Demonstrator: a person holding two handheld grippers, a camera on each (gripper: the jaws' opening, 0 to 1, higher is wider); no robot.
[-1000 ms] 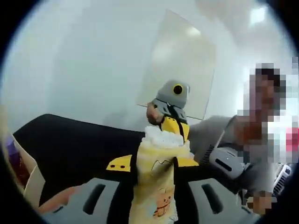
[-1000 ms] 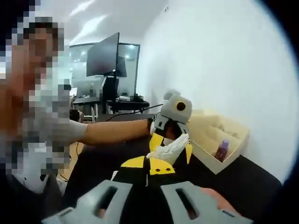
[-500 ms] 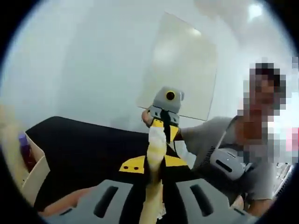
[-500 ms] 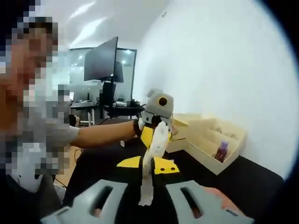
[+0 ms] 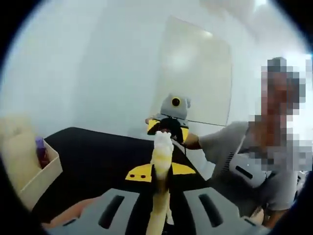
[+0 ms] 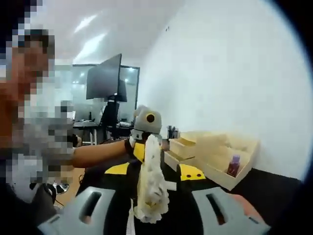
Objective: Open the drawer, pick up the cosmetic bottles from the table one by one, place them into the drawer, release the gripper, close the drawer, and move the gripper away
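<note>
A long, crinkled yellow-and-white packet (image 5: 160, 161) stands edge-on between the jaws of my left gripper (image 5: 162, 171), which is shut on it. Its top reaches toward my right gripper (image 5: 168, 128), held opposite by a person's hand. In the right gripper view the same packet (image 6: 151, 181) shows its broad side, between the spread jaws of my right gripper (image 6: 154, 171), which looks open. My left gripper (image 6: 145, 142) sits just behind the packet's top. A purple cosmetic bottle (image 6: 234, 165) stands in a wooden organizer (image 6: 215, 147); the bottle (image 5: 40, 152) and organizer (image 5: 29, 169) also show at the left.
A black table (image 5: 88, 156) lies under both grippers, against a white wall. One small drawer (image 6: 183, 143) of the organizer stands pulled out. A person in a grey shirt (image 5: 234, 152) holds both grippers. A monitor (image 6: 105, 76) and desks are far behind.
The right gripper's jaws have spread apart. The packet now shows its broad side in the right gripper view. Both views have shifted, bringing the organizer more into sight.
</note>
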